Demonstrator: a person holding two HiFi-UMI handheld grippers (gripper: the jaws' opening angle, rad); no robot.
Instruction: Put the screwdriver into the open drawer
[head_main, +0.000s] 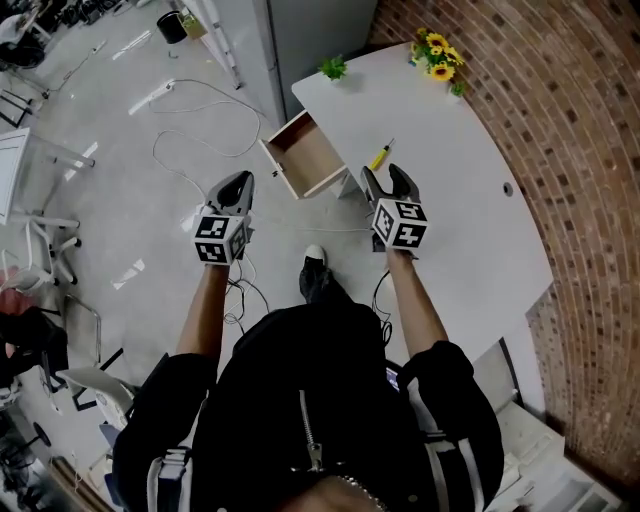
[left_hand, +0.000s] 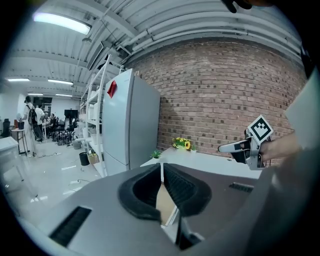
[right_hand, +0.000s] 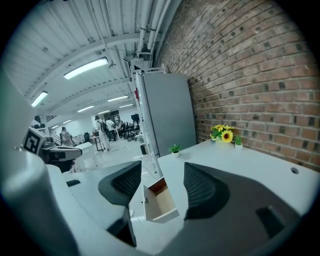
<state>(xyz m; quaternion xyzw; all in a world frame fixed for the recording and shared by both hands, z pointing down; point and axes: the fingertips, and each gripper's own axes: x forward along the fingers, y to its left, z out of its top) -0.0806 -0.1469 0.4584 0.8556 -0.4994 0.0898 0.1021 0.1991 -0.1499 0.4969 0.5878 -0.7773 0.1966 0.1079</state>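
Yellow screwdriver (head_main: 380, 157) lies untouched at twelve o'clock from my spread, empty right gripper (head_main: 386, 176). My left gripper (head_main: 238, 184) is pressed together. Next I should grasp it.

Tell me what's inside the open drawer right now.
Only bare wood shows inside the drawer; the screwdriver lies on the table, outside it. The drawer's inner end by the table edge is shadowed, so I can't check there.

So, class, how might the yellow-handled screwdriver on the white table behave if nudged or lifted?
The screwdriver looks thin and straight, so probably rigid and light. It lies flat on the smooth table, so a sideways push may roll it. Being slim, it likely needs a centred pinch.
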